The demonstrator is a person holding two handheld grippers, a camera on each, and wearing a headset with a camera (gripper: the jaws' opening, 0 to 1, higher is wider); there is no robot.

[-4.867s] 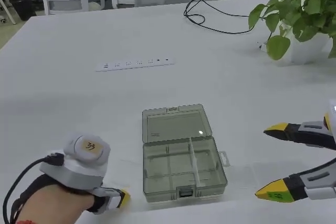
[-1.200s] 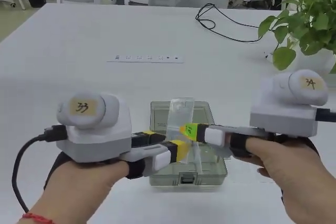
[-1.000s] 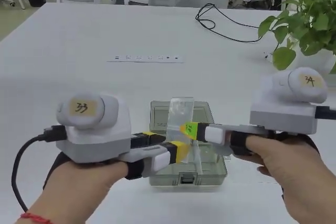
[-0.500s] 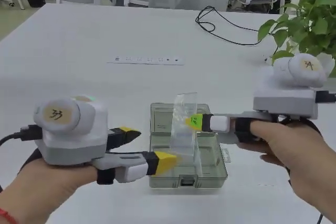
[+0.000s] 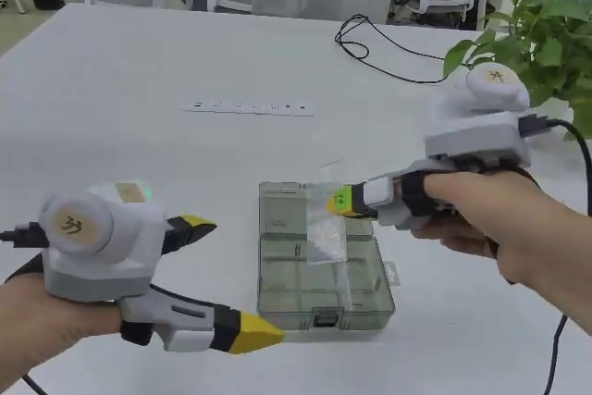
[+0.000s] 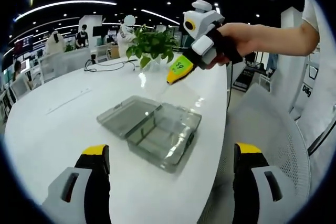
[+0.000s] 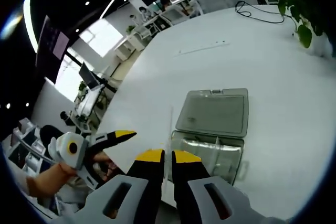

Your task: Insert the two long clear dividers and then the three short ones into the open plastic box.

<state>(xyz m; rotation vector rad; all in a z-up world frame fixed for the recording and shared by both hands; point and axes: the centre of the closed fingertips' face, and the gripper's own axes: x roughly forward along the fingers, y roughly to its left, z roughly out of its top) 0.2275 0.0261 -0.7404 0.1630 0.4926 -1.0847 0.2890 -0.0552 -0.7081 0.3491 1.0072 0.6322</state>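
Nearest, the left gripper point(image 5: 227, 277) hangs spread wide, left of the open box point(image 5: 287, 298) on the table point(image 5: 139, 136). Over the box, the right gripper point(image 5: 340, 201) pinches a clear divider point(image 5: 326, 233). The right gripper view shows it edge-on between nearly closed jaws. Beyond lies a power strip point(image 5: 248, 106).

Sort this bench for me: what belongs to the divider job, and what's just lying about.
Job in hand: plastic box; clear divider, pinched in the right gripper above the box; left gripper, open, near the box.
Lying about: power strip; black cable; potted plant.
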